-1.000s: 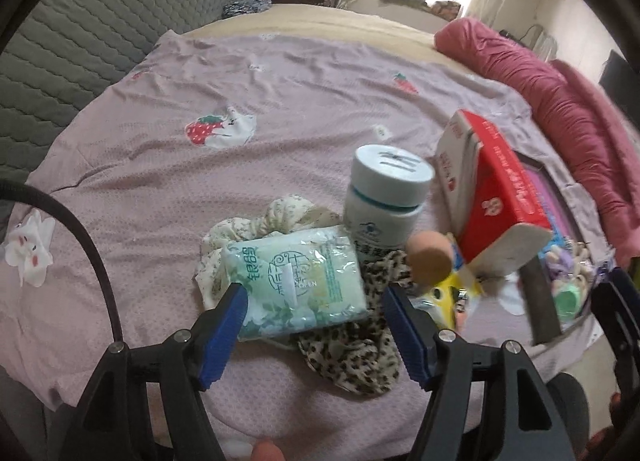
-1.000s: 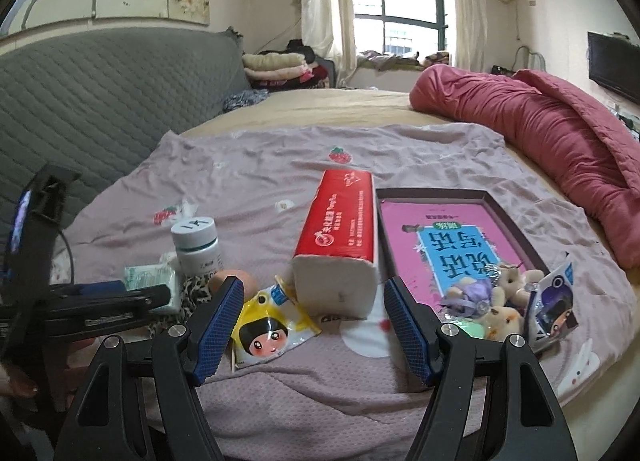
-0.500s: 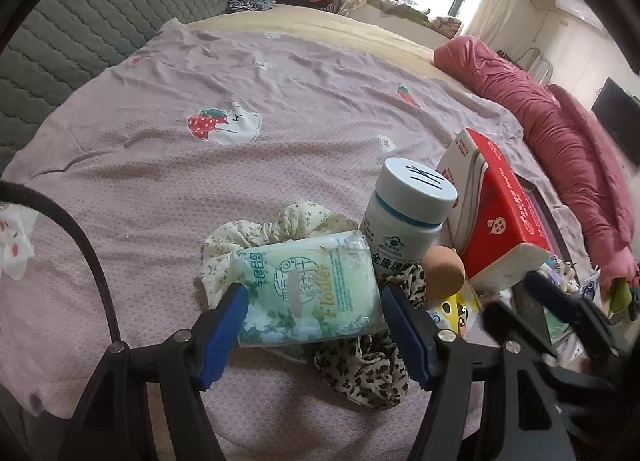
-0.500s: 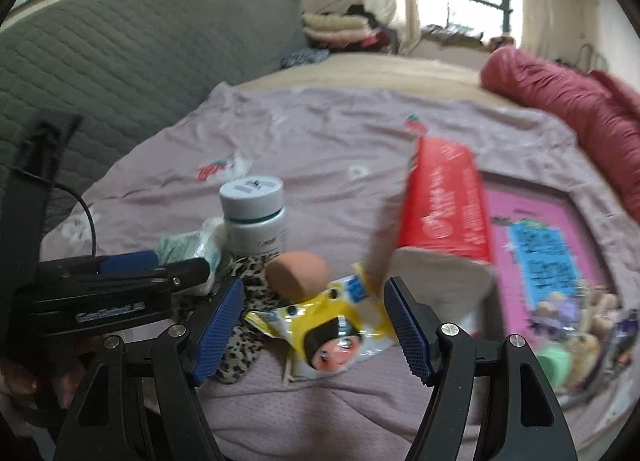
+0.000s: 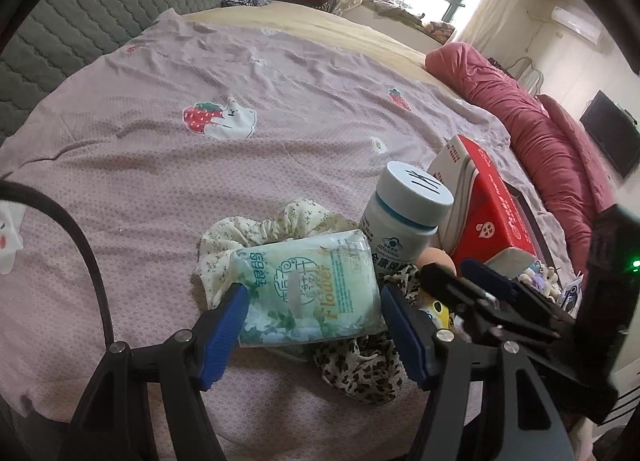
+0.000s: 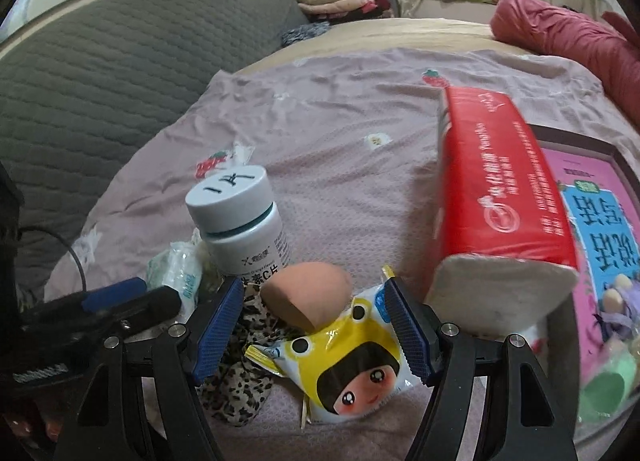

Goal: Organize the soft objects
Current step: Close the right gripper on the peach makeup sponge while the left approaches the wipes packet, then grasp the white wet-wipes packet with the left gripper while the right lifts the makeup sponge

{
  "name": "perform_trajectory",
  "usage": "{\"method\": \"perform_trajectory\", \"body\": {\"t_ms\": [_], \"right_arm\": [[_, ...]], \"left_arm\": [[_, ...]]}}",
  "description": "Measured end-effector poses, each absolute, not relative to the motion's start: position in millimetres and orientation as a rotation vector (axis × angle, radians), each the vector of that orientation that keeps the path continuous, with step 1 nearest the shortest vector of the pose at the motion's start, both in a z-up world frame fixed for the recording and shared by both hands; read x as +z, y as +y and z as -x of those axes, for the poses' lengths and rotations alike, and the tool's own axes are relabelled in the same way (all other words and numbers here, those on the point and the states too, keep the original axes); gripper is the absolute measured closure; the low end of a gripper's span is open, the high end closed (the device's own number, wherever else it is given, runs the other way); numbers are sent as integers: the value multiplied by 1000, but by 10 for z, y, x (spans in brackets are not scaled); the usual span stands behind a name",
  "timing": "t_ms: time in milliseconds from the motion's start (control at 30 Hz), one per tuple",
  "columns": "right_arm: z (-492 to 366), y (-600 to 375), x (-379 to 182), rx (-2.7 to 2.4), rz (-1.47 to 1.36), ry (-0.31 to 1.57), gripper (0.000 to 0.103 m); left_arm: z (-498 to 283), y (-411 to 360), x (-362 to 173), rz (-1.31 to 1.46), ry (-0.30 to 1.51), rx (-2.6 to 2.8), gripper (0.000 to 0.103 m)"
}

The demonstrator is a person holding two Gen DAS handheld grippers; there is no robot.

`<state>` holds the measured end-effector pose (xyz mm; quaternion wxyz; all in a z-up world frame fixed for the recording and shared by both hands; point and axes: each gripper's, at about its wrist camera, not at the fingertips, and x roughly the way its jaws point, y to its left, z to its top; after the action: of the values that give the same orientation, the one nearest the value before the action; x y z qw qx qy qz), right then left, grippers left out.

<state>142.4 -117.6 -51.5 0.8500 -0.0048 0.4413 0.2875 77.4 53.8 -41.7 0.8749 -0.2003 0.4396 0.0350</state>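
I see a mauve bedspread printed with red strawberries, a pale green tissue pack, a leopard-print scrunchie, a cream floral scrunchie, a peach sponge, a yellow sachet, a red tissue brick and a white bottle.

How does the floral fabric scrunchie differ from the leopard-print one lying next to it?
The pale floral fabric scrunchie is cream with tiny sprigs; the leopard-print fabric scrunchie is tan with dark spots. The floral one lies behind the pale green tissue packet, on the headboard side; the leopard one spills out nearer the camera, reaching under the yellow cartoon-face snack packet. Both are gathered cloth rings, partly hidden under the tissue packet, on the lilac bedspread.
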Motion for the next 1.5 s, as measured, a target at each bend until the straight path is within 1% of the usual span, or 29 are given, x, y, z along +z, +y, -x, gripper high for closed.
{"method": "perform_trajectory", "body": {"t_ms": [100, 167, 200, 233, 367, 433, 733, 967, 1333, 1400, 1500], "right_arm": [[-1457, -1157, -573, 622, 1, 937, 30], [-1479, -1145, -610, 643, -8, 941, 40], [-1484, -1141, -632, 651, -9, 947, 43], [-1480, -1138, -647, 659, -9, 945, 49], [-1460, -1146, -659, 666, -1, 929, 55], [-1428, -1160, -635, 668, 5, 911, 57], [-1263, -1306, -448, 667, -5, 860, 57], [-1175, -1400, -329, 662, -22, 833, 57], [-1125, -1571, -372, 624, -27, 891, 56], [-1110, -1602, -394, 623, -24, 903, 56], [-1079, -1596, -444, 605, 31, 925, 56]], "left_arm": [[-765, 559, -416, 435, 916, 68, 35], [-766, 564, -418, 440, 918, 66, 35], [-762, 574, -421, 442, 918, 66, 35], [-762, 577, -421, 443, 918, 65, 35], [-765, 574, -419, 441, 920, 66, 35], [-767, 565, -415, 433, 922, 68, 35], [-734, 505, -390, 418, 909, 59, 37], [-722, 441, -373, 383, 905, 58, 44], [-760, 379, -444, 352, 933, 84, 42], [-766, 348, -448, 336, 938, 88, 39], [-790, 296, -449, 313, 947, 97, 38]]}}
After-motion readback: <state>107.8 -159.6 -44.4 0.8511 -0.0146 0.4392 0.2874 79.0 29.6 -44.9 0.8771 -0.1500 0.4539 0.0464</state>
